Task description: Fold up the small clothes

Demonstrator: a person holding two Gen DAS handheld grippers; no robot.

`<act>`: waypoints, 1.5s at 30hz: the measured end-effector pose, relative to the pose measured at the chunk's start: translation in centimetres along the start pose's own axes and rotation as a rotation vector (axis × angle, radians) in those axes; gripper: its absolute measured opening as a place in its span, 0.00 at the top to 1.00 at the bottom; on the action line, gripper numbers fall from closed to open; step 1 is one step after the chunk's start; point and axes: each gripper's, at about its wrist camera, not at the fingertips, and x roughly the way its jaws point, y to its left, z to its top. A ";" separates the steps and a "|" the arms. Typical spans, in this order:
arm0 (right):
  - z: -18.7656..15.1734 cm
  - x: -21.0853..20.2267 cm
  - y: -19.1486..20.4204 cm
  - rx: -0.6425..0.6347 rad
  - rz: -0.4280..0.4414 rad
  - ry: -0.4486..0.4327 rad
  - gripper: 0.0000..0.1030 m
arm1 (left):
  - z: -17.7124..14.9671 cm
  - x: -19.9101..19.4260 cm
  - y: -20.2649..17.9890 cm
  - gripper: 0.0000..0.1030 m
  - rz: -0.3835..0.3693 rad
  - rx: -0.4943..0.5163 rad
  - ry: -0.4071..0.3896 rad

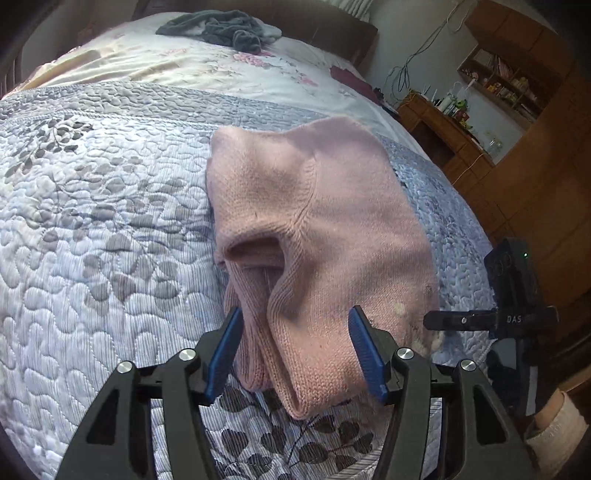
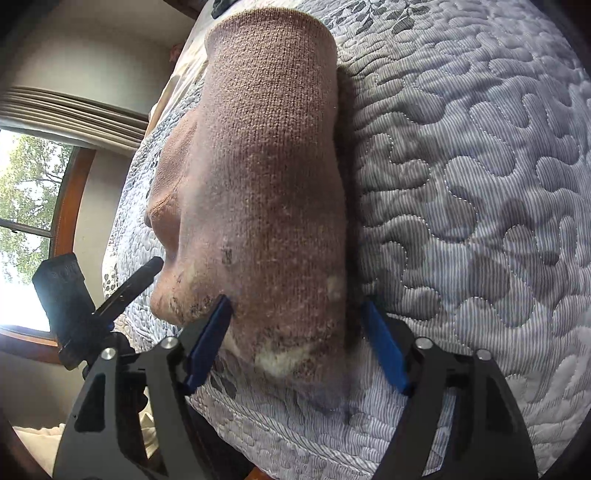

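From the left wrist camera, the left gripper has its jaws spread wide, with the near folded edge of the pink knit garment lying between the blue pads, gripped by neither. The garment rests on the quilted bedspread and stretches away ahead of the jaws. A dark heap of clothes lies far beyond them. The right gripper shows just right of the jaws.

From the right wrist camera, the right gripper also stands with jaws wide, the garment's near end between them, its stained patch closest. The left gripper's finger touches the garment left of the jaws.
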 end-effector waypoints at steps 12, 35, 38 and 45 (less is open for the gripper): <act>-0.9 0.9 0.4 -0.079 -0.083 0.005 0.72 | -2.1 2.5 1.7 0.35 0.082 0.016 0.055; -12.5 -9.5 10.4 -0.218 -0.516 -0.249 0.08 | -4.9 -11.2 -6.4 0.26 0.325 -0.029 -0.006; -13.1 -10.2 11.0 -0.203 -0.571 -0.275 0.07 | -4.9 -12.8 -7.0 0.26 0.335 -0.036 -0.026; -14.0 -11.8 12.1 -0.194 -0.609 -0.325 0.04 | -5.5 -15.0 -9.2 0.23 0.386 0.008 -0.076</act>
